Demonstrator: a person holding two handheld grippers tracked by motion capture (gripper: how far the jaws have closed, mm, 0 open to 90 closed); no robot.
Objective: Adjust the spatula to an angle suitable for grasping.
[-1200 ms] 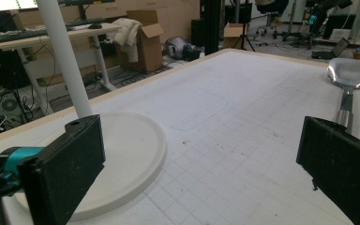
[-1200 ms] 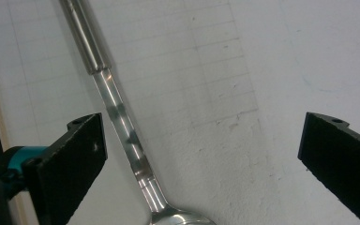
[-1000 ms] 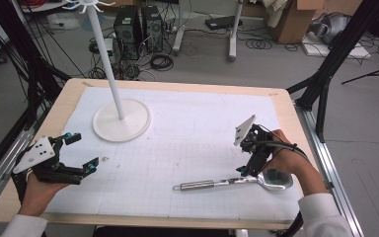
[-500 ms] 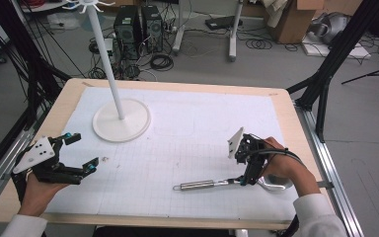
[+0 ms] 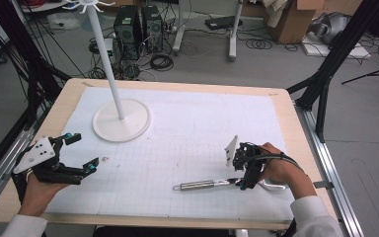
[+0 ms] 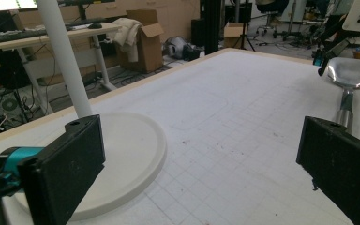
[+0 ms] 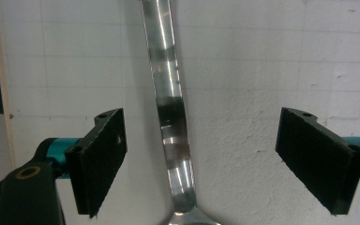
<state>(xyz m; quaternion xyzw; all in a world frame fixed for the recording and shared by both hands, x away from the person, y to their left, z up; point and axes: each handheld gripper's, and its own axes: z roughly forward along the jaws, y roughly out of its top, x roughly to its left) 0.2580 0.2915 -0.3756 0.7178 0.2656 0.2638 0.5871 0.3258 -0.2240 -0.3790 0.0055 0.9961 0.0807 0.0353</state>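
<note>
Right claw (image 7: pixel 201 164) is wide open over the shiny, slippery ladle (image 7: pixel 168 112) near the table's (image 5: pixel 286 118) front edge; grab its thin neck.

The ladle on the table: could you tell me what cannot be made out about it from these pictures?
- High view: the ladle's bowl is mostly hidden behind the right gripper and hand.
- Right gripper view: the bottom edge cuts off the bowl; the top edge cuts off the handle end.
- Left gripper view: its own jaw hides the handle.
</note>
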